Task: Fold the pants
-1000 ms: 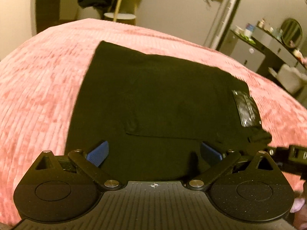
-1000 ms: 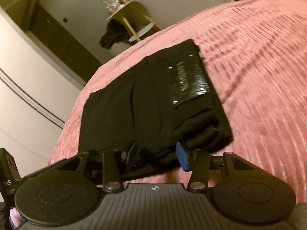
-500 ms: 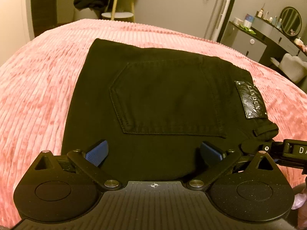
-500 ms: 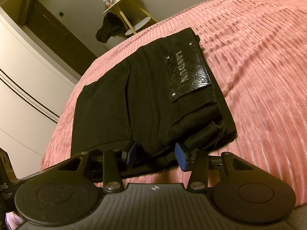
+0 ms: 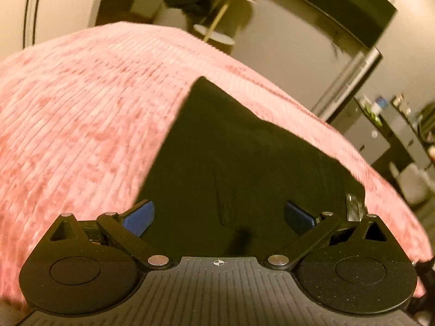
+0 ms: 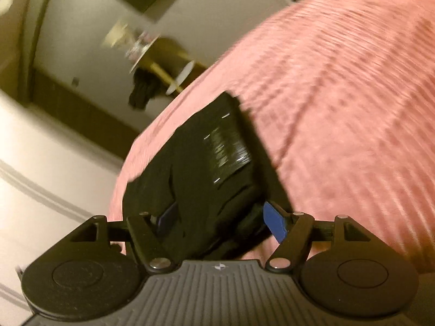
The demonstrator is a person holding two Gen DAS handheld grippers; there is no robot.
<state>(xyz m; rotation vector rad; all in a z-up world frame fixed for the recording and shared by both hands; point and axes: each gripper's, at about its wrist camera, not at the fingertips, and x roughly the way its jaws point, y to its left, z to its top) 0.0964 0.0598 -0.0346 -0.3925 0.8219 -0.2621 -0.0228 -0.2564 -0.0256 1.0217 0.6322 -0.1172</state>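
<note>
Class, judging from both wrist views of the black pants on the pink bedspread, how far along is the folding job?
Done: the black pants lie as a compact folded rectangle on the pink bedspread, leather patch facing up.
In hand: both the left tongs and right tongs stand open around the near edge, gripping nothing.
Left: apparently little, perhaps a final tidy; blur hides the fine detail.

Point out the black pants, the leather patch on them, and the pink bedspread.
black pants [image 5: 244, 149], left wrist view, on the flat dark fabric.
leather patch [image 6: 227, 150], right wrist view, on its shiny face.
pink bedspread [image 6: 353, 95], right wrist view, on bare ribbed cloth.
</note>
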